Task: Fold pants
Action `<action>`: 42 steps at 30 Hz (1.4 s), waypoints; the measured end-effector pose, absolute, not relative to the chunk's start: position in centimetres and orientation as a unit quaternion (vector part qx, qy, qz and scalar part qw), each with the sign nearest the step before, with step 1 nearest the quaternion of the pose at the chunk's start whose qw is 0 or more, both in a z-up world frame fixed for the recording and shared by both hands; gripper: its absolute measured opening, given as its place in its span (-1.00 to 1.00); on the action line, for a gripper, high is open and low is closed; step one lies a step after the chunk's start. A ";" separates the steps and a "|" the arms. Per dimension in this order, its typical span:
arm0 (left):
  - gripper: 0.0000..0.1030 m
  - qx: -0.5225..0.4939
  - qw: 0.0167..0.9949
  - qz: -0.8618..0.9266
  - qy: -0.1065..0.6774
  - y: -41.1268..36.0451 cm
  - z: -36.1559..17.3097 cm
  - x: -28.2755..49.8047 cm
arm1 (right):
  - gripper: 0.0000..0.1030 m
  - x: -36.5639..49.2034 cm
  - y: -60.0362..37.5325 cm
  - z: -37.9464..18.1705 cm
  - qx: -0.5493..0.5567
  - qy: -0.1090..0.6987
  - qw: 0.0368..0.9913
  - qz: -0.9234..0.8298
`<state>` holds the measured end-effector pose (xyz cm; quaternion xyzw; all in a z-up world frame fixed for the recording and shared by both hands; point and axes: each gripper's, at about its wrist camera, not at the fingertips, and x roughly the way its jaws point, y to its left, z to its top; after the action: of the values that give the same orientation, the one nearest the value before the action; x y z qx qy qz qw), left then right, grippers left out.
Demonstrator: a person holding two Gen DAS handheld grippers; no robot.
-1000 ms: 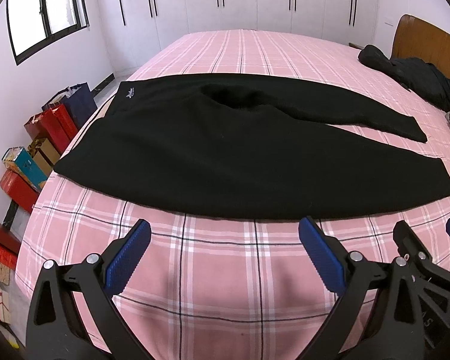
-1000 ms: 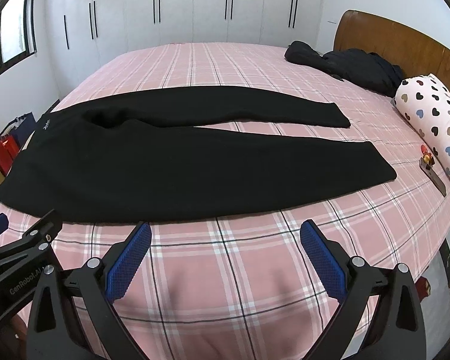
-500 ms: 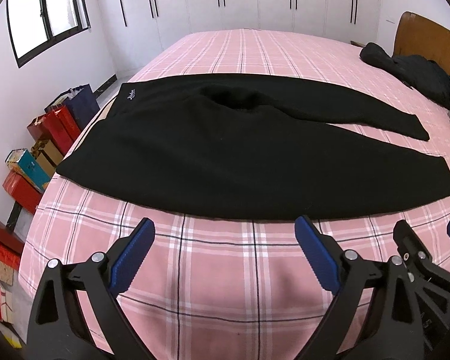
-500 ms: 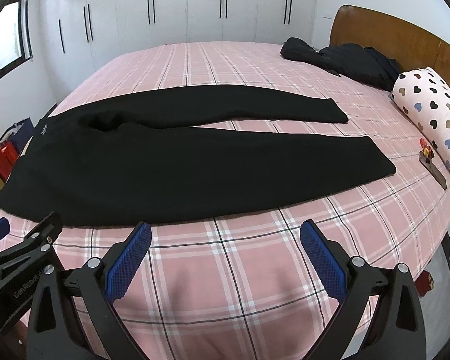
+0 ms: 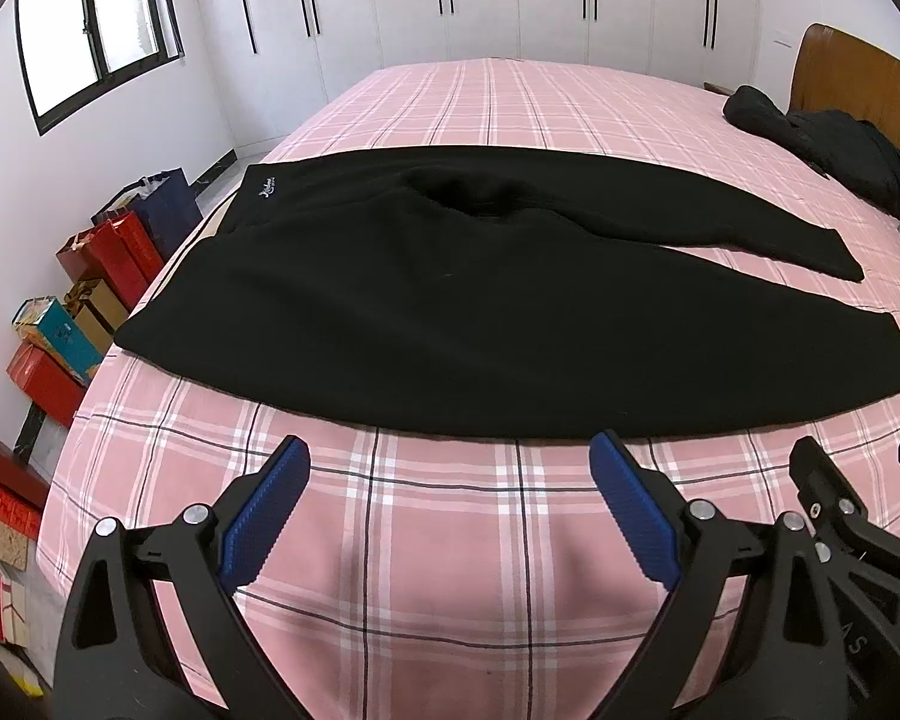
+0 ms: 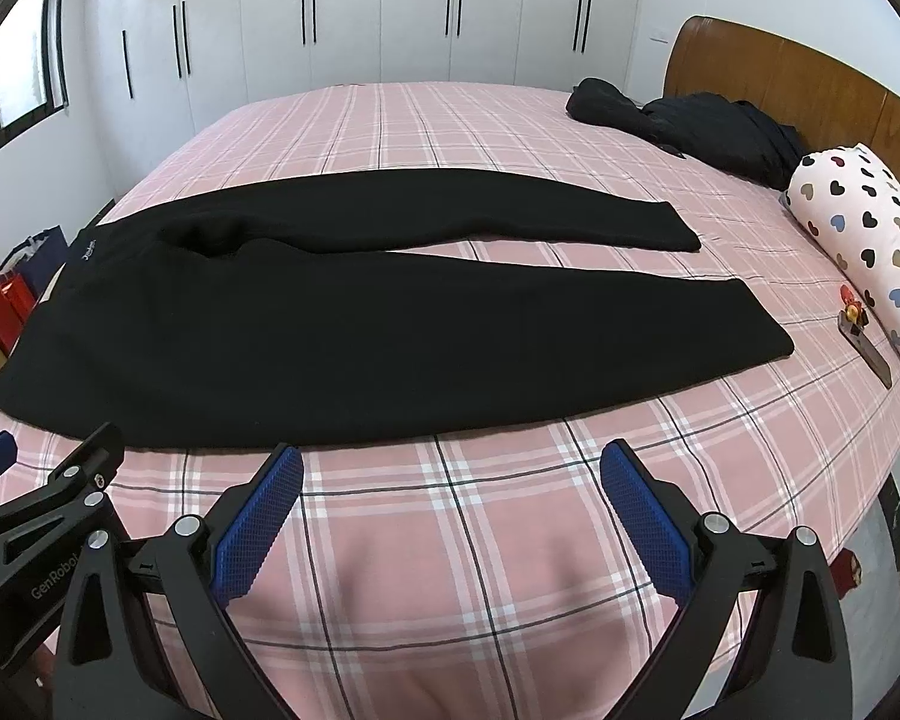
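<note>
Black pants (image 5: 450,312) lie spread flat on a pink plaid bed (image 5: 450,516), waistband at the left, two legs running to the right; they also show in the right wrist view (image 6: 306,324). The far leg ends at a cuff (image 6: 672,234), the near leg at a cuff (image 6: 744,330). My left gripper (image 5: 450,510) is open and empty, just short of the near edge of the pants. My right gripper (image 6: 450,510) is open and empty, also in front of the near edge. Each gripper shows at the other view's side.
A dark garment heap (image 6: 690,126) lies by the wooden headboard (image 6: 810,78). A heart-print pillow (image 6: 864,240) and a small tool (image 6: 864,342) lie at the right. Boxes and bags (image 5: 90,276) line the floor on the left. White wardrobes (image 5: 510,0) stand behind.
Both grippers have shifted slightly, the views edging a little closer and rightward along the pants. Both stay open; the pants have not moved.
</note>
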<state>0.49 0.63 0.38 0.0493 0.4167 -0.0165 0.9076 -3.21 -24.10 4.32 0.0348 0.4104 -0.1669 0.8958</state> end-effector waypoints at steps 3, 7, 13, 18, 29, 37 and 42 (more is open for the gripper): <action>0.79 0.050 0.907 -0.017 0.417 0.6 0.3 0.5 | 0.90 -3.2 -24.0 4.3 0.034 0.411 0.896 -0.167; 0.79 0.050 0.907 -0.017 0.417 0.6 0.3 0.5 | 0.90 -3.2 -24.0 4.3 0.034 0.411 0.896 -0.167; 0.79 0.050 0.907 -0.017 0.417 0.6 0.3 0.5 | 0.90 -3.2 -24.0 4.3 0.034 0.411 0.896 -0.167; 0.78 0.050 0.907 -0.016 0.418 0.6 0.3 0.5 | 0.90 -3.2 -24.0 4.3 0.033 0.411 0.896 -0.167; 0.78 0.053 0.906 -0.015 0.419 0.7 0.1 0.5 | 0.90 -3.2 -24.0 4.2 0.033 0.413 0.895 -0.166; 0.79 0.029 0.899 -0.041 0.435 1.6 0.0 1.1 | 0.90 -2.2 -25.7 3.8 0.074 0.446 0.885 -0.115; 0.80 0.042 0.911 -0.058 0.407 2.9 1.9 4.0 | 0.90 0.7 -33.4 4.4 0.096 0.443 0.885 -0.107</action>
<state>4.04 2.85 1.94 0.0419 0.4071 -0.0575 0.9106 0.75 -33.38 4.44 0.0956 0.4430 -0.1072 0.8849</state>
